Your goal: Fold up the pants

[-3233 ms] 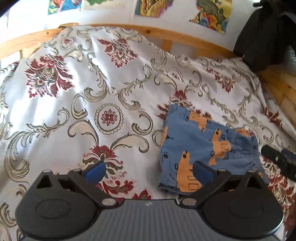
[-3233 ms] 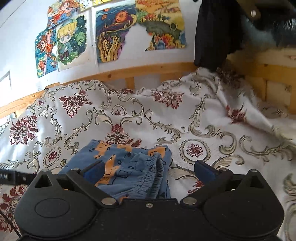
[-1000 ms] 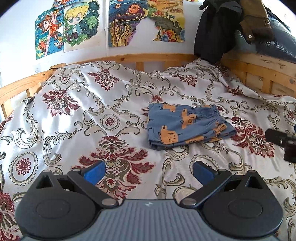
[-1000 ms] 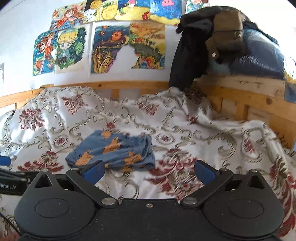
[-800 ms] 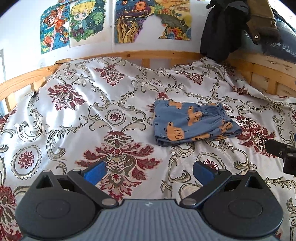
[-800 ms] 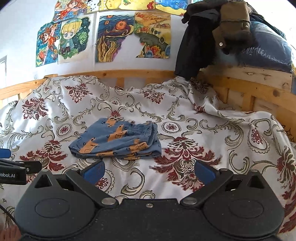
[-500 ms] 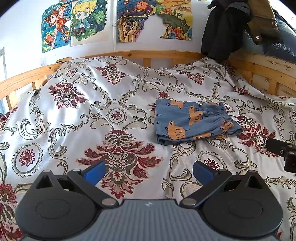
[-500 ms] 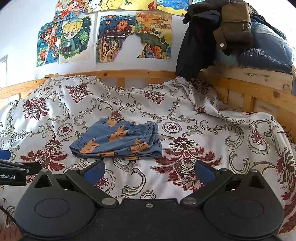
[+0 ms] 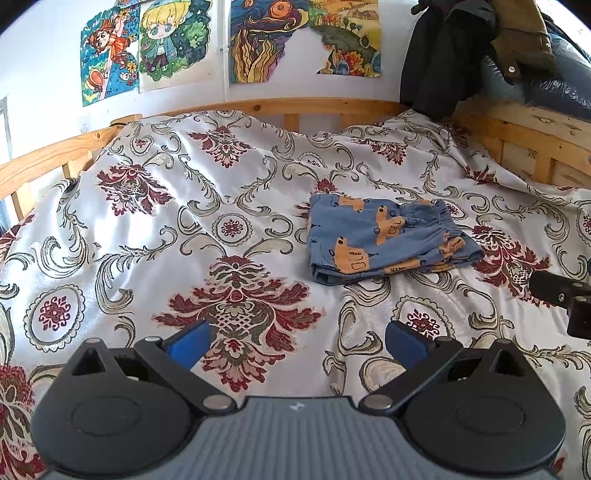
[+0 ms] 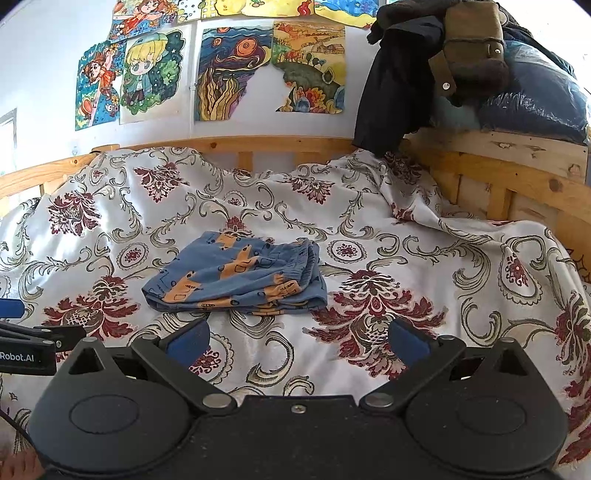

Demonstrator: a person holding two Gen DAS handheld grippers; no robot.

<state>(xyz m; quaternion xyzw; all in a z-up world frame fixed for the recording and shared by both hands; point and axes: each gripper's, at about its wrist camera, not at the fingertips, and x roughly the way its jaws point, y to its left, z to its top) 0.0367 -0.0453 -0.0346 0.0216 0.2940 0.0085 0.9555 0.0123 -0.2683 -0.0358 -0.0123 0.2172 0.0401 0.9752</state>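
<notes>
Right wrist view: the blue pants [image 10: 236, 275], printed with orange vehicles and folded into a compact stack, lie on the floral bedspread [image 10: 424, 258] of a wooden bed [image 10: 517, 177]; the right hand-held gripper [image 10: 297, 338] hangs released and empty, well short of them; at the left edge the other tool carries the partly cut lettering "Robot.AI" [image 10: 16, 357]; only this view takes in the top row of wall drawings [image 10: 236, 7]. Left wrist view: the left hand-held gripper [image 9: 295, 339] is likewise spread with nothing between its fingers; the pants [image 9: 384, 238] sit ahead and to its right, elastic waistband turned rightward.
</notes>
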